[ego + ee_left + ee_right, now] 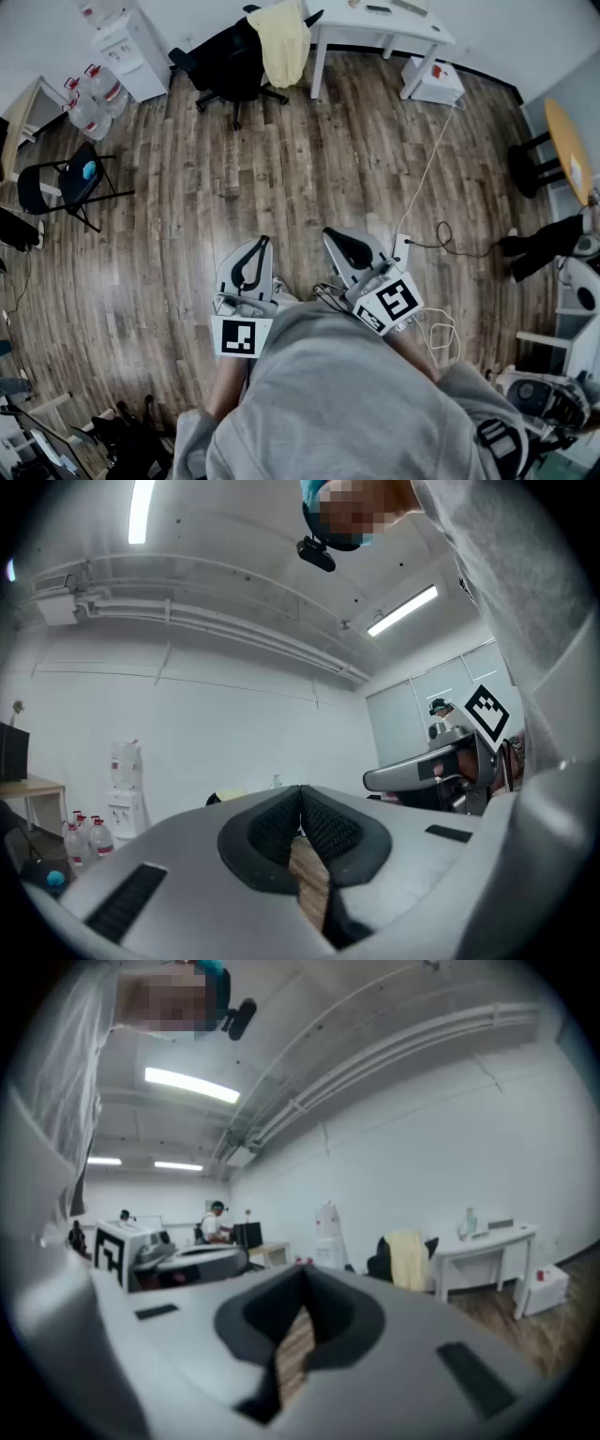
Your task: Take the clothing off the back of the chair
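Well ahead of both pairs of jaws, across the wooden floor (pixel 309 159), the yellow clothing (pixel 284 42) hangs draped over the back of the black office chair (pixel 225 66), just beside the white desk (pixel 375 26). We hold the left gripper (pixel 300 794) and the right gripper (pixel 302 1279) level and side by side, each with its jaws pressed together on nothing. Arriving closed like this, we judge, would only nudge the cloth, and a one-sided tug could drop it on the floor or swing the chair into the desk.
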{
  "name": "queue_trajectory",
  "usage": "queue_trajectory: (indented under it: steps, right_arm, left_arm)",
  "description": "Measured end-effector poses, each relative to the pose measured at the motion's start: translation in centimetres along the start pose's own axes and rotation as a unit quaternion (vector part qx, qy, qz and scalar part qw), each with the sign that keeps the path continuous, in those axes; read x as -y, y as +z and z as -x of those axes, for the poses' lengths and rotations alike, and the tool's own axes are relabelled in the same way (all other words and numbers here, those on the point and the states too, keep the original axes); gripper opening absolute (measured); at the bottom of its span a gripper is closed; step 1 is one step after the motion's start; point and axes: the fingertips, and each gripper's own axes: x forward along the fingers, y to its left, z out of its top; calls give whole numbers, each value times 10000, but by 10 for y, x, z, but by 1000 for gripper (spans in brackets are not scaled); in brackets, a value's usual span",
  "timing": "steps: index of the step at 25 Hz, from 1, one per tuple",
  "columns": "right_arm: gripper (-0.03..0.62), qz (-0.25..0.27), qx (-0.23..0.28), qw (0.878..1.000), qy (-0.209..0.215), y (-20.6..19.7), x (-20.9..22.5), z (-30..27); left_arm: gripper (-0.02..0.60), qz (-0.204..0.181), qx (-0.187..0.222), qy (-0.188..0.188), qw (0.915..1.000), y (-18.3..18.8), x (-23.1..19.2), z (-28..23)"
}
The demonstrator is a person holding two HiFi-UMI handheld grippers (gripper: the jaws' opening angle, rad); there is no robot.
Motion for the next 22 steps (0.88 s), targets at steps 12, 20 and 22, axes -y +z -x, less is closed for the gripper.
queue_trajectory:
  steps: [12, 20, 22]
  right_arm:
    - [34, 51, 44, 10000, 8, 0, 32, 57]
    - [34, -80, 39, 9997, -214, -6, 59, 86]
    - [34, -174, 3, 9994, -312, -10, 68, 90]
  left_arm:
    - [32, 13, 60, 105, 9999, 8, 57, -14]
    - [32, 40, -6, 16, 10000, 4, 90, -28]
    - [32, 65, -14, 38, 10000, 4, 94, -31]
